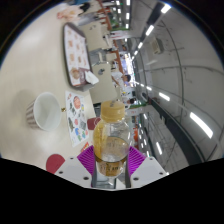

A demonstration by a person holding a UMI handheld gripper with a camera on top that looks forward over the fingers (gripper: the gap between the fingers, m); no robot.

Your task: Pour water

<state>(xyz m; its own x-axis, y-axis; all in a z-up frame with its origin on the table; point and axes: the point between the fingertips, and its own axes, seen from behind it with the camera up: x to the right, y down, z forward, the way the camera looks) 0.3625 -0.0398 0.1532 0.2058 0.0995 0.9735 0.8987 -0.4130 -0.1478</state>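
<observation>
Tongs (pixel 111 166) clamping bottle (pixel 111 138), cup (pixel 42 109) nearby

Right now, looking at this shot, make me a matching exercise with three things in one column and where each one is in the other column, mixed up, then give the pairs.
Column one:
1. clear plastic bottle of amber liquid
2. white paper cup
3. patterned rectangular tray

Column two:
A. far along the white table, beyond the other things
B. between the fingers of the tool, which press on its sides
C. on the table beside a colourful printed card

Pairs: 1-B, 2-C, 3-A
</observation>
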